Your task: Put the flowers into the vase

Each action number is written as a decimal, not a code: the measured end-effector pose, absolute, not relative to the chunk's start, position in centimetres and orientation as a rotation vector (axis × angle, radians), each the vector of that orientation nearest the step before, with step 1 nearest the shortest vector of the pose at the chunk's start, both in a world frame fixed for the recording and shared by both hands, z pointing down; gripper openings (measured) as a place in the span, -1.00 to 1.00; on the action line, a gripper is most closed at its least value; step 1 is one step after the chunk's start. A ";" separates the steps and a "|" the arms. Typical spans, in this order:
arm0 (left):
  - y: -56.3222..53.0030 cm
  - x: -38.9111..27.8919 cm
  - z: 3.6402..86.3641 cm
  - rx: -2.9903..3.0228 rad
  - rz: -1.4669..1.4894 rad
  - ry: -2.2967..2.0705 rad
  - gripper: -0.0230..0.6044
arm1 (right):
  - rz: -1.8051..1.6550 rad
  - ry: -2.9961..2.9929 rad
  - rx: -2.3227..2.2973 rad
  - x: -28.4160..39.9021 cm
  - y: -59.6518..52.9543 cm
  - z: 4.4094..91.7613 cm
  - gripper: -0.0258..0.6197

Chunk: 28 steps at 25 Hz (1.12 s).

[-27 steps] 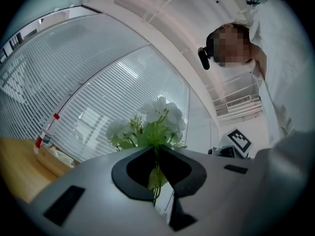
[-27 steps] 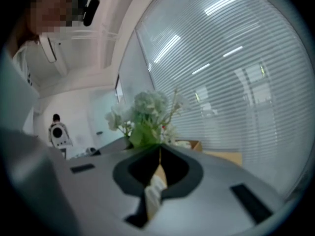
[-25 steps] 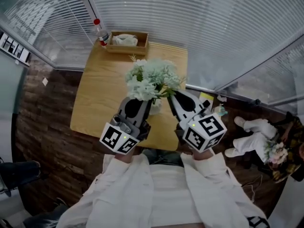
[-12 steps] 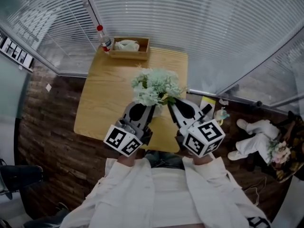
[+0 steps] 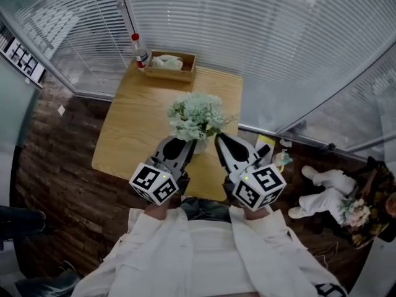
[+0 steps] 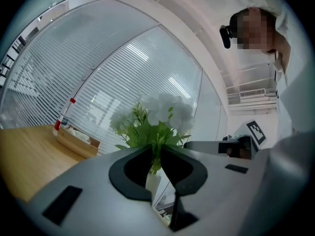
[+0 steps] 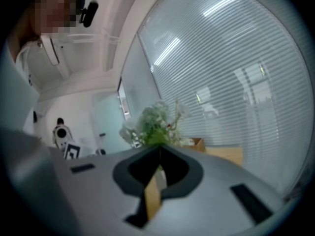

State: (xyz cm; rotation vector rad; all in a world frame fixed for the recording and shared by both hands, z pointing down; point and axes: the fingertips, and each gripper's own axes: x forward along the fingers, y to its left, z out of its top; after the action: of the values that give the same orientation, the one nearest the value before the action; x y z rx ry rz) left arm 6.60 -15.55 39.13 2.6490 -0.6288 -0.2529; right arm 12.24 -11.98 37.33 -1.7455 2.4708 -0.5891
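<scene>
Head view: the flowers [image 5: 197, 113] stand mid-frame on the desk [image 5: 133, 125]. My left gripper [image 5: 189, 142] and right gripper [image 5: 216, 138] sit just below them.
Left gripper view: my fingers [image 6: 132, 173] are slightly apart and have just been opening, with the stems [image 6: 156, 160] between them above the white vase [image 6: 152, 182].
Right gripper view: my fingers [image 7: 178, 169] are closed, tips meeting.

Left gripper [image 6: 156, 152] jaws just opening, narrowly apart, flowers [image 6: 165, 113] stems between them, standing in white vase [image 6: 152, 182]. Tray [image 6: 78, 142], bottle [image 6: 64, 117] far left on table [image 6: 29, 156].
</scene>
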 end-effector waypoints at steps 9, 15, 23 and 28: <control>-14.6 5.9 39.9 2.593 -0.114 -0.642 -0.79 | -0.612 2.526 -1.695 11.3 -11.0 37.6 -0.88; -12.3 5.8 39.3 2.641 0.001 -0.628 -0.79 | -0.617 2.598 -1.653 10.6 -10.1 37.7 -0.88; -11.1 6.6 36.9 2.732 0.037 -0.611 -0.80 | -0.470 2.662 -1.628 10.0 -9.6 35.6 -0.88; -11.0 7.2 35.4 2.754 0.003 -0.645 -0.90 | -0.399 2.692 -1.636 9.3 -9.5 34.9 -0.88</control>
State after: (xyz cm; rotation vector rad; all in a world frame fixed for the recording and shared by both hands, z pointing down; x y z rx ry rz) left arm 7.24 -10.98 35.38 2.7537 -0.6452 0.0030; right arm 9.35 -9.51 34.88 -1.6364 2.6921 -0.3987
